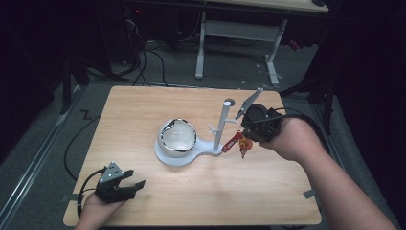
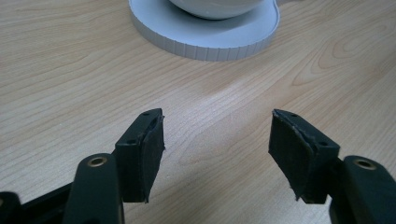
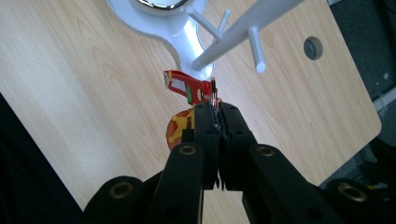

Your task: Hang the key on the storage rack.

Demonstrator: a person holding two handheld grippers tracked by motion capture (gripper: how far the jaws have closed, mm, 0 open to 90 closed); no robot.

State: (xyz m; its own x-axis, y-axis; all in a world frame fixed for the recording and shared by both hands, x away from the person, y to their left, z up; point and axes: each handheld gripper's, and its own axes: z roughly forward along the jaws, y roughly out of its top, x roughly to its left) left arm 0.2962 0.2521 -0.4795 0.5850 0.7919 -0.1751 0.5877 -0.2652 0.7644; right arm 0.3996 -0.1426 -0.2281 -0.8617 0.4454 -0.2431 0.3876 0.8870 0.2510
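Observation:
A white stand has a round base (image 1: pixel 165 157) carrying a white bowl (image 1: pixel 178 137) with a shiny rim, and an upright post (image 1: pixel 221 125) with short pegs. My right gripper (image 1: pixel 242 135) sits just right of the post, shut on a red keychain (image 1: pixel 236 141) with an orange tag. In the right gripper view the red piece (image 3: pixel 184 86) and the orange tag (image 3: pixel 177 130) hang off the shut gripper (image 3: pixel 215 109), below the post (image 3: pixel 243 28) and a peg (image 3: pixel 256 51). My left gripper (image 1: pixel 134 178) rests open near the front left, holding nothing (image 2: pixel 217 140).
The stand's base (image 2: pixel 205 44) lies ahead of the left gripper across bare wood. A round cable hole (image 1: pixel 229 102) sits in the table behind the post. A desk frame (image 1: pixel 237 43) and cables are on the floor beyond the table's far edge.

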